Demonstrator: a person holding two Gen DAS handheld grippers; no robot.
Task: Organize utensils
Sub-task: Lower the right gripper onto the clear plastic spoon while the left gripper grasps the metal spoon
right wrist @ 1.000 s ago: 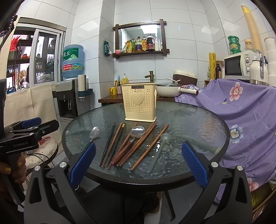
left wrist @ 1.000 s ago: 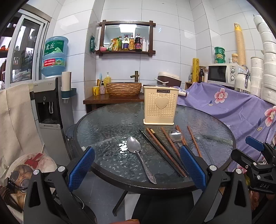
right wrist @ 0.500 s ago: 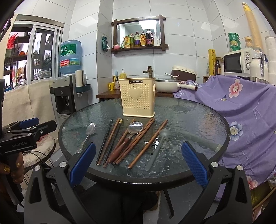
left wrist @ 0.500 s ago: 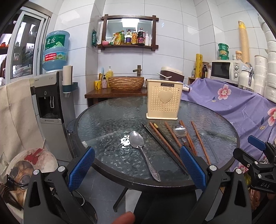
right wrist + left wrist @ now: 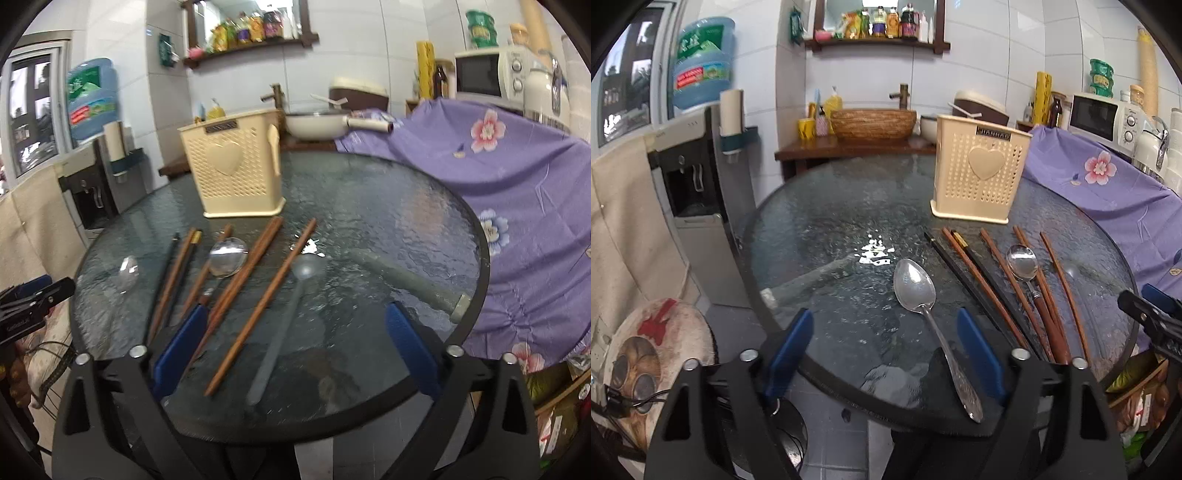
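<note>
Round glass table, cream utensil holder upright at far side. Spoons and chopsticks lie flat before holder. Left gripper unclenched, jaws just narrowing, straddling silver spoon handle without touching. Right gripper unclenched, also narrowing, over grey spoon.

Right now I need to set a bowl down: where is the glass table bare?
Bare glass left of the silver spoon, toward the water dispenser, and right of the grey spoon, toward the purple cloth. Crowded: chopsticks before the cream holder.
</note>
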